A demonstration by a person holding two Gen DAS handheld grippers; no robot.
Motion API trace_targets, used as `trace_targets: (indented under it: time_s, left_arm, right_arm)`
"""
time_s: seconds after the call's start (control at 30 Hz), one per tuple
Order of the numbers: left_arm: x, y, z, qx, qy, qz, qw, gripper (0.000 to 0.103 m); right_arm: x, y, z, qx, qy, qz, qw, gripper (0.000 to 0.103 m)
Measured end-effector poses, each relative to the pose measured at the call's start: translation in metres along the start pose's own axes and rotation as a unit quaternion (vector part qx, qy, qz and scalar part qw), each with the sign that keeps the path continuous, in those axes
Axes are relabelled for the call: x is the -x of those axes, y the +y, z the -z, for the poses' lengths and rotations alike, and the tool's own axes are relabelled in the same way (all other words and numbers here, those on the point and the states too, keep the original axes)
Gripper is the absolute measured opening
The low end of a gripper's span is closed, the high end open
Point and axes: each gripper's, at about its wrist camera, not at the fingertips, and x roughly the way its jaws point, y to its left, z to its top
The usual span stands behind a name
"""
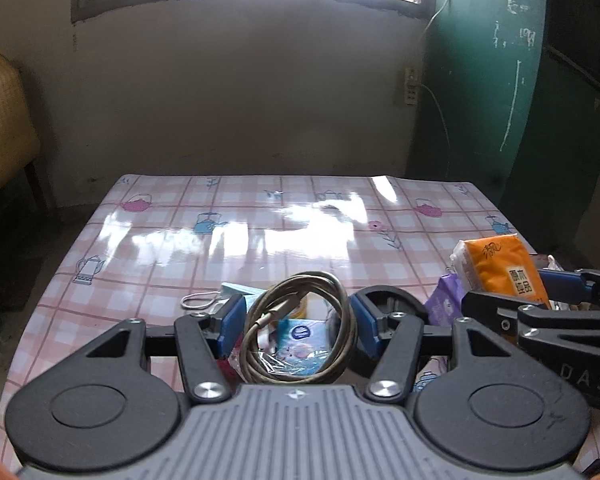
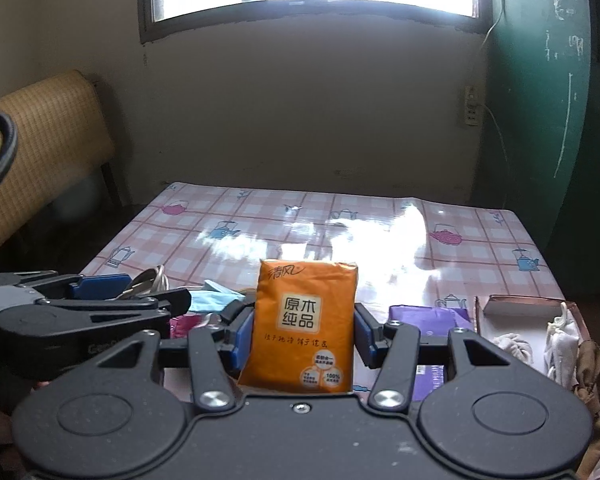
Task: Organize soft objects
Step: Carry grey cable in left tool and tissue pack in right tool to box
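In the left wrist view my left gripper (image 1: 298, 324) is shut on a coiled grey cable (image 1: 300, 278), its blue pads pressing the coil's two sides above the table. Under it lie a blue tissue packet (image 1: 300, 338) in clear wrap and a light blue face mask (image 1: 236, 290). My right gripper (image 2: 304, 332) is shut on an upright orange tissue pack (image 2: 304, 320), also in the left wrist view (image 1: 500, 264). A purple packet (image 2: 428, 314) lies behind it on the table. The left gripper (image 2: 140, 290) with the cable shows at the left of the right wrist view.
The table (image 1: 260, 220) has a glossy pink checked cloth, with glare across its far half. An open cardboard box (image 2: 520, 308) with white cloth pieces (image 2: 516, 344) stands at the right edge. A wicker chair (image 2: 52, 128) is on the left, a green door (image 2: 540, 120) on the right.
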Motion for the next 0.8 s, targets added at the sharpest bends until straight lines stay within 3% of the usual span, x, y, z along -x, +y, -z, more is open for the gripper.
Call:
trace_targets:
  time_s: [0.8]
  left_arm:
    - [-0.005,-0.046,-0.009,-0.024,-0.003,0.037,0.9990,0.059]
  right_arm:
    - [0.012,-0.051,-0.007,-0.014,-0.008,0.035,0.999,0.061]
